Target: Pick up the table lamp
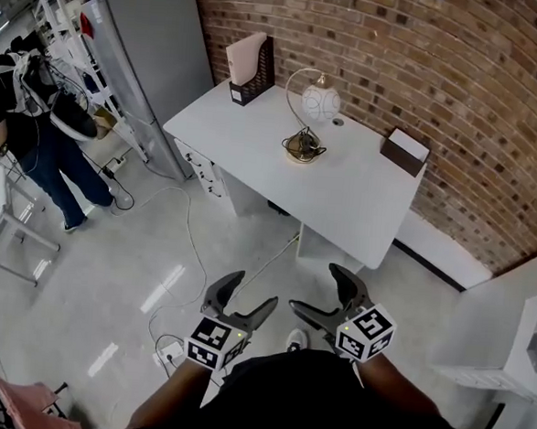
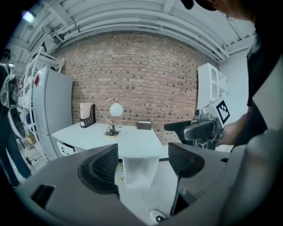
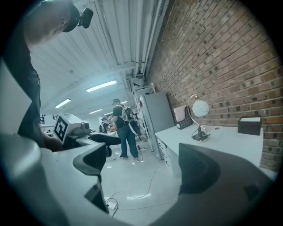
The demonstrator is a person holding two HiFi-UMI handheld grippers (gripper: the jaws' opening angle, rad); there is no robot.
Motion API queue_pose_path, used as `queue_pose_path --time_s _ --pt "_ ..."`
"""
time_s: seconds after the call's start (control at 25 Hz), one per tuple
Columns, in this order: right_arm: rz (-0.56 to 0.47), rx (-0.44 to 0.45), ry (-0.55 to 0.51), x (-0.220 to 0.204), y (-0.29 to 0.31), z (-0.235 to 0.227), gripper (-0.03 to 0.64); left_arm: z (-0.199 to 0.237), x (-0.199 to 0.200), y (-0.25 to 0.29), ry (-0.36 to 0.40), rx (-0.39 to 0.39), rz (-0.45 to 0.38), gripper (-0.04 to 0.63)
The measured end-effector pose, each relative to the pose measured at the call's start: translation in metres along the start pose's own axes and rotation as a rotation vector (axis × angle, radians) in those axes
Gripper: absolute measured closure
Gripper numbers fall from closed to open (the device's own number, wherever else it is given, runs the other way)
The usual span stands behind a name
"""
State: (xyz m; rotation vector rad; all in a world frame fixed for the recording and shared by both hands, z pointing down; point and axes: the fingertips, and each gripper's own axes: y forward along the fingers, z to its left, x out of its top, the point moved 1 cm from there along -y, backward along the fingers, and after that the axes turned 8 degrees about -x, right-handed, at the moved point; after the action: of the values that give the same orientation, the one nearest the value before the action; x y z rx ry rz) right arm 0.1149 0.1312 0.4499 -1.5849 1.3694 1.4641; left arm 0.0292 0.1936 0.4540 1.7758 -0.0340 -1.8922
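Observation:
The table lamp (image 1: 309, 113) has a white globe shade on a curved brass arm and a round base; it stands on the white table (image 1: 254, 153) by the brick wall. It also shows small in the left gripper view as the lamp (image 2: 113, 118) and in the right gripper view as the lamp (image 3: 198, 118). My left gripper (image 1: 242, 301) and right gripper (image 1: 318, 290) hover over the floor, well short of the table. Both are open with nothing between the jaws. The right gripper (image 2: 185, 128) appears in the left gripper view, the left gripper (image 3: 99, 139) in the right one.
A black file holder (image 1: 252, 70) stands at the table's far left, a dark box (image 1: 405, 151) at its right end. A grey cabinet (image 1: 151, 54) is left of the table. Cables (image 1: 188, 249) trail over the floor. A person (image 1: 36, 129) stands at far left.

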Motion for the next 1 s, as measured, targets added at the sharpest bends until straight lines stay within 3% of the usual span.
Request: queue_pose_path --time_s 0.24,0.48,0.76,1.0 --pt "-0.019 0.014 0.01 0.016 0.031 -0.048 0.104 0.03 0.02 0.048 0.014 0.008 -0.018 0.242" --pt "0.006 0.027 0.039 0.015 0.048 -0.082 0.109 0.048 0.027 0.081 -0.017 0.018 0.014 0.242" --pt "0.032 0.021 0.067 0.01 0.064 -0.104 0.117 0.069 0.026 0.099 -0.027 0.018 0.055 0.242" --pt "0.033 -0.002 0.058 0.014 0.088 -0.119 0.121 0.093 0.034 0.118 -0.001 -0.026 0.051 0.242"
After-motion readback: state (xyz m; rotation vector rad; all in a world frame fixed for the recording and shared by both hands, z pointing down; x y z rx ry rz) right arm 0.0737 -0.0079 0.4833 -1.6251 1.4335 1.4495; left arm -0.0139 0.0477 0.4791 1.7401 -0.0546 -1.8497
